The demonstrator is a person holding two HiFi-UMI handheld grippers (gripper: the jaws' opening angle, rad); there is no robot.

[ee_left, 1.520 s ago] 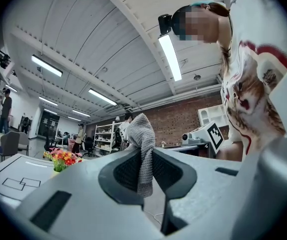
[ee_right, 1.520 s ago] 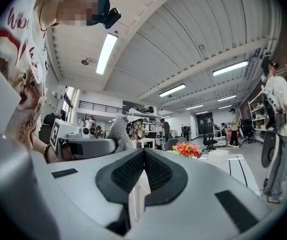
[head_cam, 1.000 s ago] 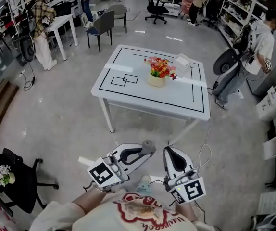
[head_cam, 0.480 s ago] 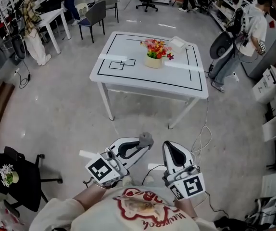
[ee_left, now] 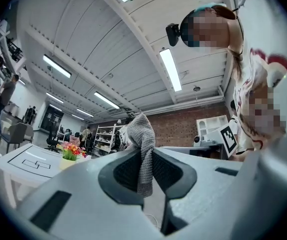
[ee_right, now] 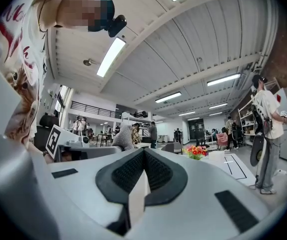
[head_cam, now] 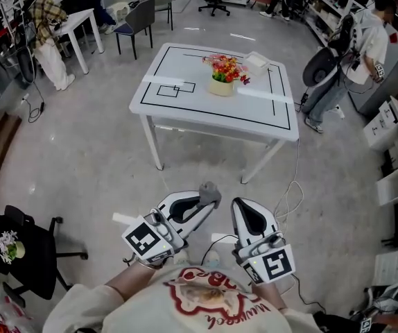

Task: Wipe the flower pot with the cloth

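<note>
Flower pot [head_cam: 221, 87] set far ahead on the table [head_cam: 185, 113], well apart from both claws.
Cloth [head_cam: 210, 192] is gripped by the left claw [head_cam: 204, 200]; the right claw [head_cam: 243, 205] is closed, empty.

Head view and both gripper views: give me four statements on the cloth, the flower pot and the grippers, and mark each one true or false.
1. The left gripper is shut on the grey cloth. True.
2. The flower pot stands on the white table. True.
3. The cloth is pressed against the flower pot. False: the cloth is held over the floor, well short of the table.
4. The right gripper grips a second cloth. False: its jaws are together with nothing between them.
</note>
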